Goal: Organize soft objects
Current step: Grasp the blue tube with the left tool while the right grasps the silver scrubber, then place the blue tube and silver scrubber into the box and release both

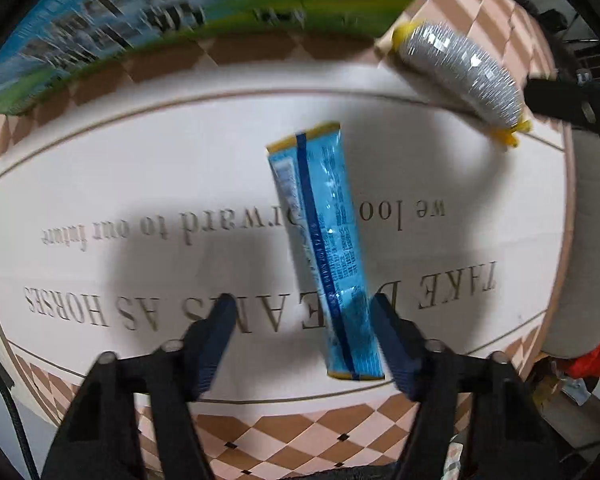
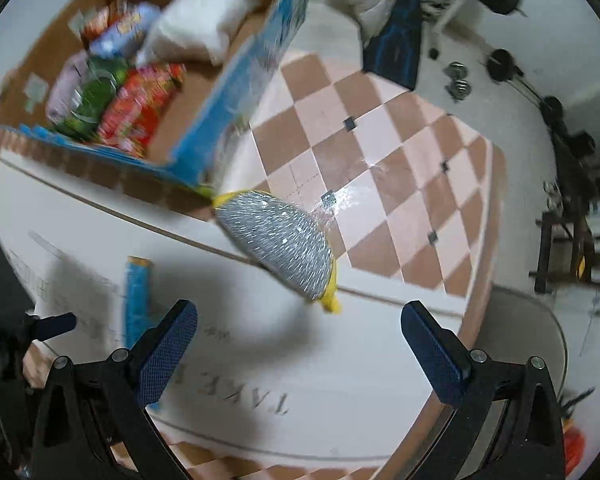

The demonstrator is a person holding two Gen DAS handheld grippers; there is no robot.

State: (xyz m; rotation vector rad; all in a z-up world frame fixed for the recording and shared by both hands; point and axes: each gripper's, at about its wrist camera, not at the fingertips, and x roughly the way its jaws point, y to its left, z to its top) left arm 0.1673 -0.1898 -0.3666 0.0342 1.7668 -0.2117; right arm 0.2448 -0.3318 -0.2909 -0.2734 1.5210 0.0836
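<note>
A long blue snack packet [image 1: 326,248] with yellow ends lies on the white table cloth. My left gripper [image 1: 302,308] is open, its fingers on either side of the packet's near end, not touching it. A silver packet with yellow ends [image 2: 284,246] lies on the table ahead of my right gripper [image 2: 300,326], which is open and empty. The silver packet also shows in the left wrist view [image 1: 464,74], with the right gripper's tip beside it. The blue packet shows at the left of the right wrist view [image 2: 137,300].
A blue cardboard box [image 2: 256,68] stands at the table's far side, holding several snack bags and a white soft bag [image 2: 204,24]. The table [image 2: 380,128] has a pink and brown checked border. Weights and a bag lie on the floor beyond.
</note>
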